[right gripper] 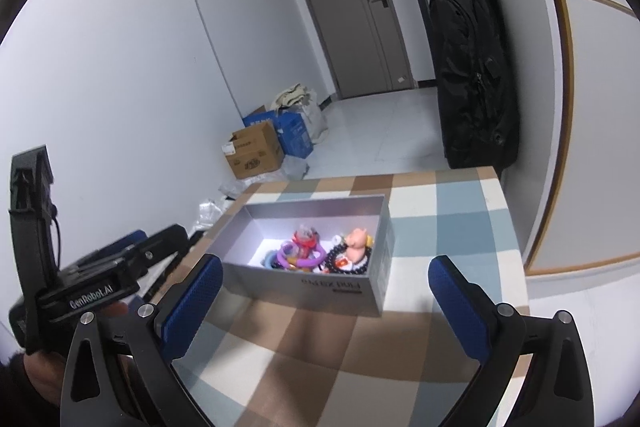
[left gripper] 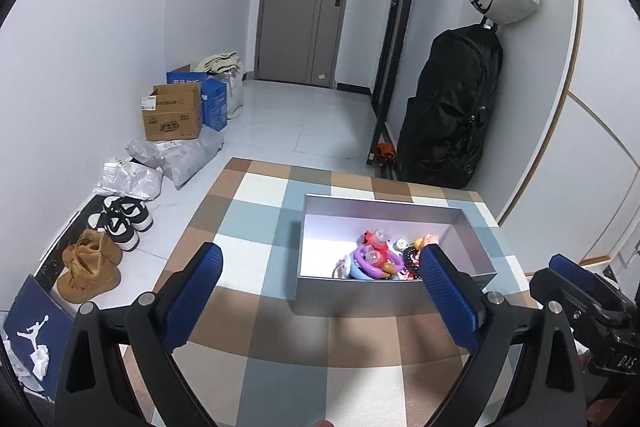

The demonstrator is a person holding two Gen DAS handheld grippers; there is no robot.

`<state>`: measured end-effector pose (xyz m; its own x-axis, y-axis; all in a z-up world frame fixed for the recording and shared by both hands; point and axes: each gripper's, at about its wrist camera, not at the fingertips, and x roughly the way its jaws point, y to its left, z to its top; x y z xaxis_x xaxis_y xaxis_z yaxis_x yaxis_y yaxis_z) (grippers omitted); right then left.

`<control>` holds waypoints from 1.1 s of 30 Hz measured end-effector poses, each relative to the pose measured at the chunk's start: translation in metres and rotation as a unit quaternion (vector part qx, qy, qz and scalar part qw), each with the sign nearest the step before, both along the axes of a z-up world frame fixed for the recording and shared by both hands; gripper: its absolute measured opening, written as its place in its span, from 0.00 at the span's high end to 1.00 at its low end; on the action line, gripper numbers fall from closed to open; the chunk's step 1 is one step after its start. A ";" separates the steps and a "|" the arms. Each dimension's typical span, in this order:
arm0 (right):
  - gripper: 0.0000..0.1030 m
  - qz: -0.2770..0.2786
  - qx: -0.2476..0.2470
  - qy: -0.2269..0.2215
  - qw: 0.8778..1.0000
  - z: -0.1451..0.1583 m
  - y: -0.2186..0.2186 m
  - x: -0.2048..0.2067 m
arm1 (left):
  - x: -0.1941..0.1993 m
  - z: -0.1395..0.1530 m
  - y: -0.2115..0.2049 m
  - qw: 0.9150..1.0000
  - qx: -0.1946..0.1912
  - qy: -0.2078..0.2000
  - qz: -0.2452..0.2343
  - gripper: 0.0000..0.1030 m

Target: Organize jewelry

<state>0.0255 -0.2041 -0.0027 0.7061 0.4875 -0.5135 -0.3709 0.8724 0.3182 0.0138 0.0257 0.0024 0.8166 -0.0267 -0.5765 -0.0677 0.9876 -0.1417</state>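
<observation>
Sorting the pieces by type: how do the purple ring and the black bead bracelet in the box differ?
The purple ring is one smooth, glossy band; the black bead bracelet is a string of small round beads. The ring lies toward the box's middle, the bracelet toward its right end. Both lie loose in the grey box.
</observation>
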 end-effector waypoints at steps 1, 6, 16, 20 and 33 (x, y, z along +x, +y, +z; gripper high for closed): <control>0.00 0.001 0.000 -0.001 1.000 0.000 0.000 -0.001 | -0.001 0.000 0.001 1.000 -0.002 -0.001 0.001 0.07; 0.00 0.000 0.001 -0.004 1.000 0.000 0.000 -0.005 | -0.002 0.001 0.001 1.000 0.000 -0.002 0.007 0.07; 0.00 0.001 -0.003 -0.005 1.000 -0.002 0.002 -0.005 | -0.004 0.000 -0.001 1.000 0.002 0.002 0.012 0.07; 0.00 0.003 -0.004 -0.002 1.000 -0.003 0.002 -0.005 | -0.005 0.000 -0.001 1.000 -0.005 0.003 0.009 0.07; 0.00 0.003 -0.006 0.003 1.000 -0.003 0.003 -0.003 | -0.004 0.002 -0.004 1.000 -0.003 0.002 0.003 0.07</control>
<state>0.0224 -0.2009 -0.0061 0.7001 0.4858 -0.5233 -0.3754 0.8738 0.3091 0.0097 0.0220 0.0043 0.8145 -0.0246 -0.5796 -0.0748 0.9863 -0.1469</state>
